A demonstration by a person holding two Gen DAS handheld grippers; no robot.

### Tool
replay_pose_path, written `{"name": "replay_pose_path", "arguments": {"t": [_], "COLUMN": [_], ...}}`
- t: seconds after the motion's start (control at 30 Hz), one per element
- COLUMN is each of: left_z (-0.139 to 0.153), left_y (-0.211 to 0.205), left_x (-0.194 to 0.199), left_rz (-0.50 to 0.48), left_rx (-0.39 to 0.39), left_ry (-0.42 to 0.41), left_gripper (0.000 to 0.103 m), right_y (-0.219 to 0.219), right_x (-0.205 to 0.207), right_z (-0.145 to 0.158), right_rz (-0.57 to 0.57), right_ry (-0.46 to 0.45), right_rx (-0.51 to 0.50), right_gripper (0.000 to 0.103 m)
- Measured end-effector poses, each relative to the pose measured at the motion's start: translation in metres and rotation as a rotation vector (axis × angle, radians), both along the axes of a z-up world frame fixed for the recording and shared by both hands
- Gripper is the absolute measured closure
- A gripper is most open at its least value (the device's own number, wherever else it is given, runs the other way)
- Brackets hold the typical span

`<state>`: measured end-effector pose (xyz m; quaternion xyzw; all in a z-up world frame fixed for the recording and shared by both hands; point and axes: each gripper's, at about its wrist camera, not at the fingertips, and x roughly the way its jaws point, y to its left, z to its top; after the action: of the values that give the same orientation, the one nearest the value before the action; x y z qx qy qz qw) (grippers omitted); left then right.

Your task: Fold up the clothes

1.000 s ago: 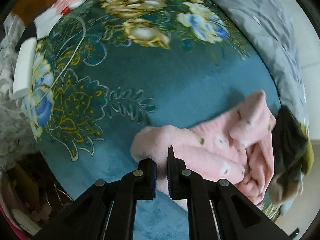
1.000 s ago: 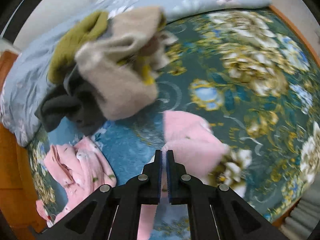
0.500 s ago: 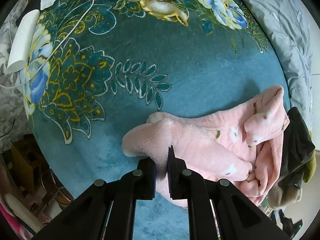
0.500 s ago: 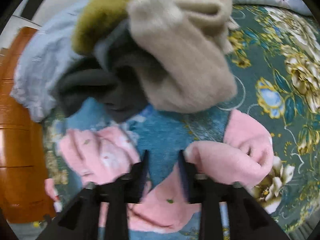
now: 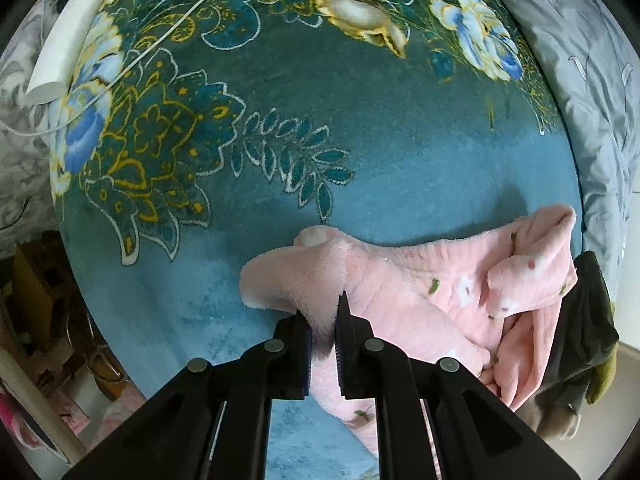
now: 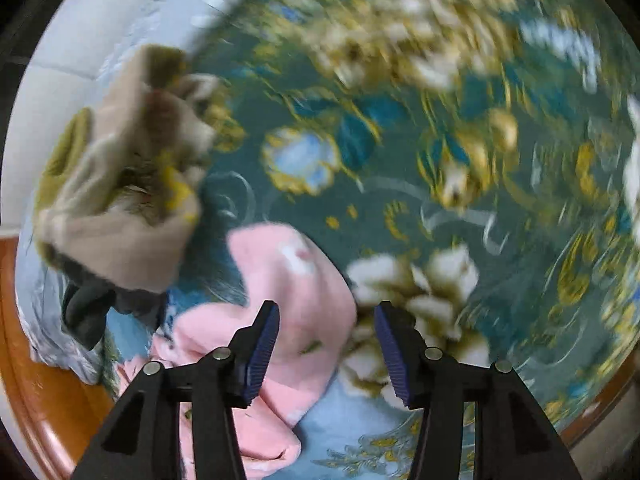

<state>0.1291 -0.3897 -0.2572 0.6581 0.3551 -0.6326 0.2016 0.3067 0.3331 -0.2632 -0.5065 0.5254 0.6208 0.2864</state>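
Observation:
A fluffy pink garment with small flower prints (image 5: 420, 288) lies crumpled on the teal floral blanket (image 5: 320, 100). My left gripper (image 5: 323, 322) is shut on a fold of the pink garment near its left end. In the right wrist view the pink garment (image 6: 296, 288) lies just ahead and left of my right gripper (image 6: 326, 340), which is open and empty above it. The right wrist view is motion-blurred.
A pile of beige, olive and dark grey clothes (image 6: 120, 200) lies left of the pink garment; it also shows at the right edge of the left wrist view (image 5: 584, 344). A white power strip (image 5: 64, 56) with a cable lies at the far left. A grey quilt (image 5: 592, 80) lies beyond the blanket.
My right gripper has opened and let go of the pink garment, then swung right. My left gripper has kept its hold on the pink fabric and drawn it a little nearer.

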Motion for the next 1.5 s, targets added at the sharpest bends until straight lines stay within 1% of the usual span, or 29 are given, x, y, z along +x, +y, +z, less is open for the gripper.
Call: {"name": "replay_pose_path", "arguments": {"t": [0.17, 0.23, 0.27, 0.3, 0.37, 0.47, 0.5, 0.63, 0.73, 0.8, 0.83, 0.87, 0.97, 1.03, 1.13, 1.17, 1.23, 1.27, 1.33, 1.37, 1.4, 1.47, 1.5], "left_z": [0.012, 0.016, 0.019, 0.021, 0.027, 0.028, 0.027, 0.02, 0.011, 0.011, 0.012, 0.014, 0.023, 0.03, 0.046, 0.052, 0.067, 0.075, 0.087, 0.09, 0.092, 0.094, 0.09], "left_y": [0.009, 0.012, 0.014, 0.016, 0.02, 0.029, 0.036, 0.069, 0.086, 0.088, 0.086, 0.085, 0.08, 0.085, 0.104, 0.113, 0.132, 0.141, 0.157, 0.16, 0.163, 0.168, 0.167], "left_x": [-0.003, -0.005, -0.006, -0.006, -0.006, -0.009, -0.008, -0.007, -0.003, 0.0, 0.001, 0.002, 0.001, -0.003, -0.013, -0.017, -0.026, -0.03, -0.035, -0.034, -0.033, -0.028, -0.021], "left_rz": [-0.021, -0.029, -0.033, -0.037, -0.042, -0.059, -0.077, -0.17, -0.194, -0.193, -0.192, -0.192, -0.194, -0.198, -0.223, -0.238, -0.276, -0.298, -0.342, -0.361, -0.38, -0.415, -0.428], "left_rx": [-0.029, -0.034, -0.035, -0.037, -0.03, 0.03, 0.048, 0.076, 0.048, 0.034, 0.025, 0.014, -0.007, -0.008, 0.014, 0.024, 0.045, 0.053, 0.06, 0.058, 0.057, 0.05, 0.041], "left_ry": [0.01, 0.024, 0.033, 0.042, 0.062, 0.094, 0.094, 0.074, 0.024, 0.011, 0.01, 0.009, 0.01, 0.022, 0.058, 0.076, 0.121, 0.145, 0.186, 0.191, 0.197, 0.198, 0.182], "left_gripper": [0.093, 0.093, 0.093, 0.093, 0.094, 0.093, 0.093, 0.093, 0.093, 0.093, 0.093, 0.093, 0.093, 0.094, 0.094, 0.093, 0.093, 0.093, 0.093, 0.093, 0.093, 0.093, 0.093], "right_y": [-0.002, -0.004, -0.004, -0.002, 0.004, 0.026, 0.032, 0.046, 0.056, 0.063, 0.062, 0.058, 0.058, 0.068, 0.091, 0.1, 0.117, 0.124, 0.125, 0.125, 0.123, 0.116, 0.113], "right_x": [-0.016, -0.025, -0.029, -0.029, -0.028, -0.006, 0.001, 0.022, 0.038, 0.049, 0.054, 0.059, 0.096, 0.103, 0.091, 0.085, 0.069, 0.063, 0.059, 0.059, 0.065, 0.085, 0.095], "right_z": [-0.045, -0.052, -0.053, -0.047, -0.027, 0.028, 0.037, 0.047, 0.054, 0.059, 0.051, 0.035, 0.009, 0.011, 0.041, 0.057, 0.094, 0.119, 0.159, 0.176, 0.182, 0.176, 0.173], "right_rz": [-0.098, -0.113, -0.111, -0.106, -0.093, -0.135, -0.136, -0.101, -0.075, -0.058, -0.057, -0.062, -0.163, -0.213, -0.22, -0.213, -0.193, -0.176, -0.138, -0.12, -0.114, -0.117, -0.119], "right_ry": [0.014, 0.007, 0.012, 0.022, 0.051, 0.143, 0.141, 0.051, -0.017, -0.063, -0.088, -0.114, -0.131, -0.104, -0.026, 0.009, 0.089, 0.138, 0.201, 0.228, 0.225, 0.182, 0.16], "right_rx": [-0.088, -0.108, -0.122, -0.114, -0.072, 0.028, 0.055, 0.14, 0.203, 0.246, 0.234, 0.202, 0.119, 0.103, 0.144, 0.169, 0.227, 0.27, 0.356, 0.397, 0.417, 0.43, 0.436], "right_gripper": [0.05, 0.07, 0.087, 0.095, 0.097, 0.098, 0.098, 0.098, 0.097, 0.097, 0.097, 0.097, 0.097, 0.097, 0.098, 0.098, 0.098, 0.098, 0.098, 0.098, 0.098, 0.098, 0.098]}}
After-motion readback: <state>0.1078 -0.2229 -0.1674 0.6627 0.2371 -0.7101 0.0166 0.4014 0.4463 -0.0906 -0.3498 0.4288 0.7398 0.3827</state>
